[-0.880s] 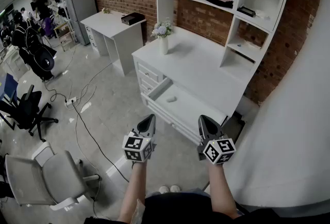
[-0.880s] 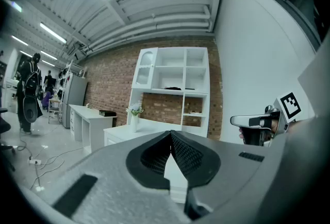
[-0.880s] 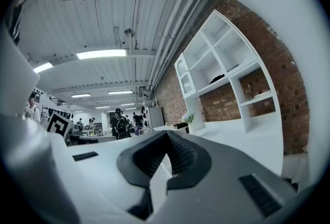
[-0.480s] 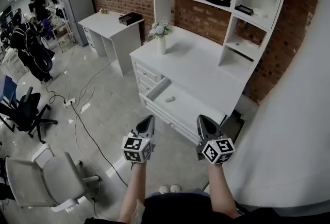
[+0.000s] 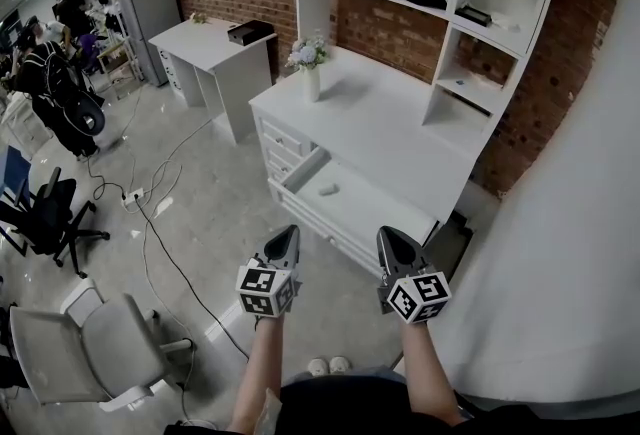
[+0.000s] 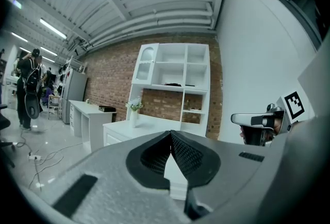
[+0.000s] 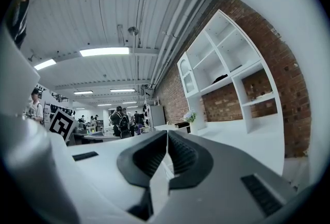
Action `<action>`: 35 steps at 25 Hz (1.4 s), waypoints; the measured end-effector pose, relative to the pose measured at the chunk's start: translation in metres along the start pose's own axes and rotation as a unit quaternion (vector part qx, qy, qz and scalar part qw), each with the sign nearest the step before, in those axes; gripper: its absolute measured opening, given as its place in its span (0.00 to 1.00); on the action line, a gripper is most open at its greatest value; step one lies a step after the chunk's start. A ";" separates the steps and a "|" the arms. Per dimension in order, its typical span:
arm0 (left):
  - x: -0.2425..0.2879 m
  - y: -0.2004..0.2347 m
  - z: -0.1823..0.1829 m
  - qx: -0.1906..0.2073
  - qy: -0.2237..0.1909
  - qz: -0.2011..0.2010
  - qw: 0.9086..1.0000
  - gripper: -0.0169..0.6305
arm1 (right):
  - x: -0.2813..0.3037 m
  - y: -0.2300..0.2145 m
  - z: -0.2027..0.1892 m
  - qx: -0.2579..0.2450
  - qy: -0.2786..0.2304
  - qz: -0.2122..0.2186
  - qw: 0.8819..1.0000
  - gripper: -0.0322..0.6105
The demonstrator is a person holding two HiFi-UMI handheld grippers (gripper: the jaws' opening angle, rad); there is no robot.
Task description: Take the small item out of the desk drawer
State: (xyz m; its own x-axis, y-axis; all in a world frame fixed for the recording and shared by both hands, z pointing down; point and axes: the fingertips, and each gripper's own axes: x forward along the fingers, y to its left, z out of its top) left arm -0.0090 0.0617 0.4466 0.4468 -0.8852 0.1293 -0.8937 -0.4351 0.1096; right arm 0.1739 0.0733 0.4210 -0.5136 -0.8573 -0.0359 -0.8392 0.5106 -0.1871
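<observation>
A white desk with a hutch stands ahead of me. Its wide top drawer is pulled out, and a small pale item lies inside near its left end. My left gripper hangs in front of the drawer's left part, jaws shut with nothing in them. My right gripper is level with it, just short of the drawer's front edge, also shut and empty. In the left gripper view the desk shows beyond the closed jaws. The right gripper view shows closed jaws and the hutch.
A flower vase stands on the desk top. Small side drawers sit left of the open one. A second white desk stands farther left. Cables trail over the floor; office chairs stand at lower left. A white wall rises at right.
The view has shifted a little, so the desk sits slightly higher and farther left. My right gripper has turned slightly; both grippers stay shut in front of the drawer.
</observation>
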 end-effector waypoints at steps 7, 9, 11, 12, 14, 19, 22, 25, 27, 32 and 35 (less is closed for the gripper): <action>-0.005 0.005 -0.004 -0.008 0.006 0.003 1.000 0.04 | -0.002 -0.001 0.005 0.028 -0.012 0.009 0.999 0.32; -0.008 0.009 -0.004 -0.011 0.007 0.005 1.000 0.04 | -0.001 -0.001 0.005 0.031 -0.012 0.007 0.999 0.35; -0.010 0.015 -0.004 -0.009 0.005 0.005 1.000 0.04 | 0.000 -0.001 0.004 0.033 -0.011 0.005 0.999 0.38; -0.011 0.018 -0.005 -0.010 0.005 0.006 1.000 0.04 | 0.001 -0.001 0.003 0.034 -0.011 0.004 0.999 0.39; -0.015 0.022 -0.005 -0.014 0.006 0.007 1.000 0.04 | 0.002 -0.001 0.002 0.035 -0.010 0.000 0.999 0.40; -0.026 0.033 -0.005 -0.009 -0.002 0.007 1.000 0.04 | -0.002 0.003 0.008 0.031 -0.021 -0.008 0.999 0.41; -0.029 0.041 -0.010 -0.008 0.003 0.007 1.000 0.04 | -0.001 0.004 0.007 0.030 -0.022 -0.013 0.999 0.41; -0.026 0.048 -0.013 -0.015 0.005 0.010 1.000 0.04 | 0.005 0.000 0.000 0.034 -0.015 -0.019 0.999 0.41; -0.020 0.055 -0.016 -0.020 0.008 0.012 1.000 0.04 | 0.013 -0.003 -0.005 0.033 -0.010 -0.020 0.999 0.41; 0.008 0.077 -0.022 -0.018 0.015 0.012 1.000 0.04 | 0.044 -0.019 -0.013 0.034 -0.003 -0.023 0.999 0.41; 0.033 0.097 -0.022 -0.022 0.020 0.017 0.999 0.04 | 0.075 -0.034 -0.018 0.031 0.002 -0.022 0.999 0.41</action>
State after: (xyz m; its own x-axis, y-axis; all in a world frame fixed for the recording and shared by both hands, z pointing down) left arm -0.0801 -0.0063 0.4829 0.4188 -0.8914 0.1733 -0.9059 -0.3971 0.1469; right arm 0.1603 -0.0075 0.4423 -0.4776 -0.8783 -0.0226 -0.8480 0.4675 -0.2498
